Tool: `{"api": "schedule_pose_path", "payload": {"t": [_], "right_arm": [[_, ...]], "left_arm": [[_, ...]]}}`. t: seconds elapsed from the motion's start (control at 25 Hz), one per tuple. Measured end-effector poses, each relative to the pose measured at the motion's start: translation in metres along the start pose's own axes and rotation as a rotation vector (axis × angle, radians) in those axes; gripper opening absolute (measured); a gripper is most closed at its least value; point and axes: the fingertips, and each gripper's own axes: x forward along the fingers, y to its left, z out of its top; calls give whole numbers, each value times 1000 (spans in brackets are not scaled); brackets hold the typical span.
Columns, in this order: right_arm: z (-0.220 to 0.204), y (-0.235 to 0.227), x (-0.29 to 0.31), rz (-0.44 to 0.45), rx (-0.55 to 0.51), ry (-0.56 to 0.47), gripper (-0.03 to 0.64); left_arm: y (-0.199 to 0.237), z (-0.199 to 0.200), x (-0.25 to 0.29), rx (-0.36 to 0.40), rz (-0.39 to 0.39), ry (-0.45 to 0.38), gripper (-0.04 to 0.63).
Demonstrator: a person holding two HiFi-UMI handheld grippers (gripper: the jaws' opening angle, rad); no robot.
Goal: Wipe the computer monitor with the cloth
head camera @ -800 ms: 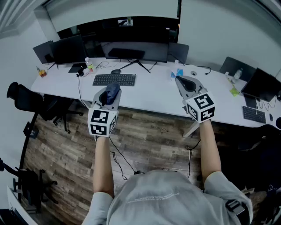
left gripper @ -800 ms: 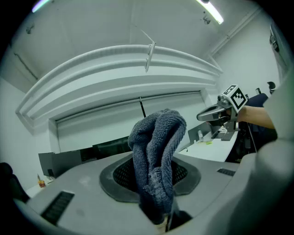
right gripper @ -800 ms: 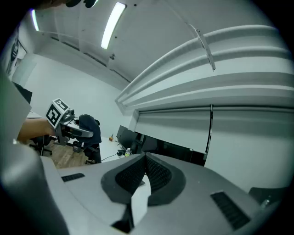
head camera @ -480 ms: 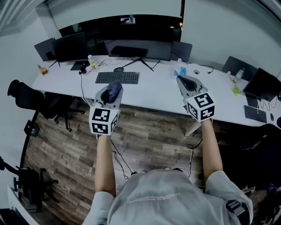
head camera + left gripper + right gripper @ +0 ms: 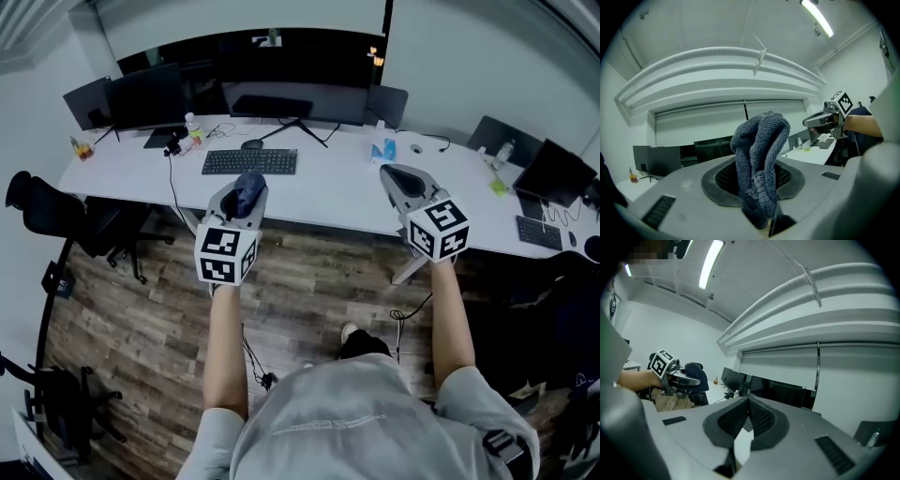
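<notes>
My left gripper [image 5: 242, 194] is shut on a bunched dark blue cloth [image 5: 758, 150], which sticks up out of its jaws; the cloth [image 5: 247, 185] also shows in the head view. My right gripper [image 5: 386, 172] is shut, its jaws meeting with nothing between them [image 5: 748, 402]. Both hang above the near edge of the white desk [image 5: 328, 199]. The wide dark monitor [image 5: 291, 77] stands at the back of the desk, well beyond both grippers. It also shows in the right gripper view as the monitor [image 5: 780, 390].
A keyboard [image 5: 249, 161] and a mouse [image 5: 250, 144] lie before the monitor. Smaller screens [image 5: 141, 97] stand at the left, with bottles [image 5: 191, 129] and cables nearby. A blue box [image 5: 382, 151] sits at the right. An office chair [image 5: 42, 211] stands left; wooden floor lies below.
Both grippers have drifted slightly toward the desk, the cloth still held. The person's foot has come into view on the floor below.
</notes>
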Motion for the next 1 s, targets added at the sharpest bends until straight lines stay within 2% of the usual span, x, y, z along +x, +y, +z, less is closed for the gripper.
{"api": "schedule_pose_path", "payload": {"t": [0.24,0.52,0.76,1.0], "right_arm": [[-1,-7,25,-6,-14,22,0],[-11,-47,83,-3,-5,21,0],[-23,-109,152,17,5,25,0],[-41,-193,200,19,88,42,0]], "left_arm": [[17,-17,15,-17,-5,21,114],[55,-32,63,-42,18,51,115],[82,-36,151,-60,7,75,115],[96,-27,250,-84,-25,82,115]]}}
